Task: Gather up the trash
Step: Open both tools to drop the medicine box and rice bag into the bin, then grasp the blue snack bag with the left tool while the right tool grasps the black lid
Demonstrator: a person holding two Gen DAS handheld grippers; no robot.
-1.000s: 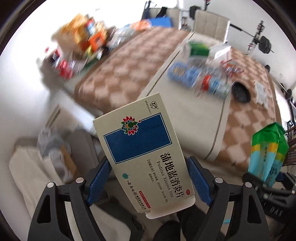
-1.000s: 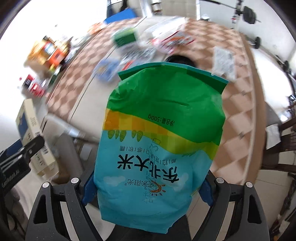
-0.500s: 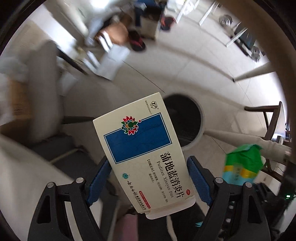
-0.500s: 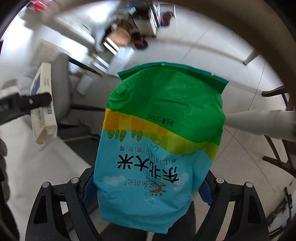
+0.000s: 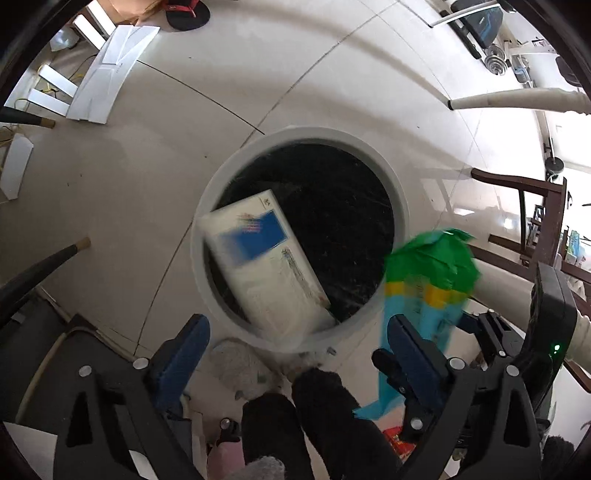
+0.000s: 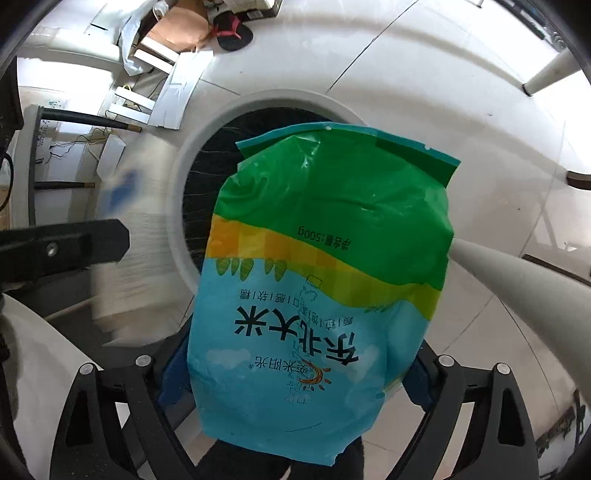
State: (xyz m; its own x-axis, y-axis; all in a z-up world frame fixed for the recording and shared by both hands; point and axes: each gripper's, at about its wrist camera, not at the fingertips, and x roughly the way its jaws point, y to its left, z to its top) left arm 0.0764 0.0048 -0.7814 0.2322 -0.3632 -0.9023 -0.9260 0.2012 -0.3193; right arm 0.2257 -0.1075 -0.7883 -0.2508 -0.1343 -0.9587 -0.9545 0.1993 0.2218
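A round white bin (image 5: 207, 206) with a black liner stands on the floor below me; it also shows in the right wrist view (image 6: 207, 122). A cream medicine box with a blue panel (image 5: 264, 258) is blurred and falling into the bin, free of my left gripper (image 5: 295, 332), which is open just above the bin's near rim. In the right wrist view the box is a pale blur (image 6: 125, 229). My right gripper (image 6: 291, 365) is shut on a green and blue rice bag (image 6: 321, 280), held over the bin; the bag also shows in the left wrist view (image 5: 428, 280).
White flat panels (image 5: 110, 74) and a black and red slipper (image 5: 186, 14) lie on the pale tiled floor. A white table leg (image 5: 513, 99) and a dark wooden chair (image 5: 535, 206) stand at the right. My dark shoes (image 5: 314, 413) are beside the bin.
My left gripper opened and let the medicine box go; it now falls into the bin. Both grippers came closer over the bin. The right still holds the rice bag.
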